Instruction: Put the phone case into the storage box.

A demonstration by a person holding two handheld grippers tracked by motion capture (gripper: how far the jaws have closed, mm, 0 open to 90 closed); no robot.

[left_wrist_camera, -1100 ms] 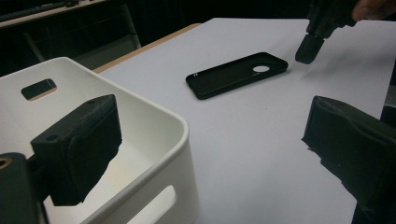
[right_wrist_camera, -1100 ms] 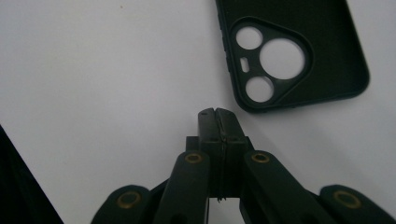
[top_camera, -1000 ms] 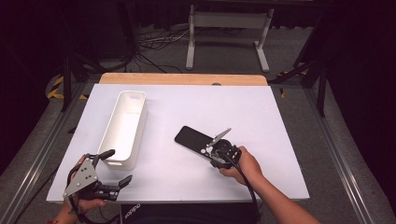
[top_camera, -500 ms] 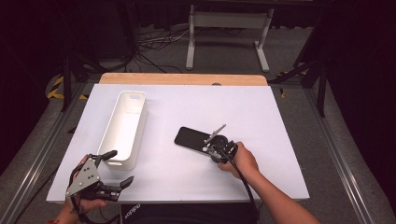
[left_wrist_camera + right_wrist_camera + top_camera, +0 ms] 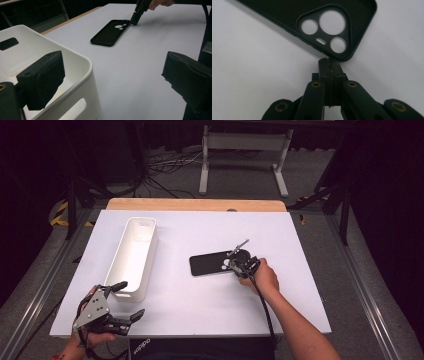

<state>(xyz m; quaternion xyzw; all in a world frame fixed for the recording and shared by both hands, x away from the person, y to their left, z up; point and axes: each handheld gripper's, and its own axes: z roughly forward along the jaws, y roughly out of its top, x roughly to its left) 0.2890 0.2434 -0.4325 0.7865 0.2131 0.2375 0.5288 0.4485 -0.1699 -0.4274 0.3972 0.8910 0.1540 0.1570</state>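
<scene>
phone case (image 5: 212, 264), black, camera-cutout end toward the right gripper (image 5: 236, 263); lies flat on the white surface (image 5: 200, 310), inner side up. in the right gripper view the case (image 5: 312, 17) sits just ahead of the jaw tips, its rounded corner by the three lens holes touching or all but touching them; contact cannot be settled from that view. right gripper (image 5: 330, 65): jaws pressed fully together, pads meeting along one seam, nothing between them. the person's right hand (image 5: 260, 277) holds it from behind, cable trailing back along the forearm.

in the left gripper view the same closed tips (image 5: 136, 18) come down onto the far corner of the case (image 5: 110, 32), well ahead of the left gripper's own jaws.

left gripper (image 5: 126, 300): jaws spread wide, holding nothing. one pad (image 5: 43, 78) hangs over the near end of the white plastic bin (image 5: 75, 67), inside its rim; the other pad (image 5: 190, 82) stands over bare surface off to the side. whether the first pad touches the bin wall cannot be told.

bin (image 5: 132, 257): long, narrow, with handle slots in its end walls; it runs away from the left gripper, beside the case and apart from it.
</scene>
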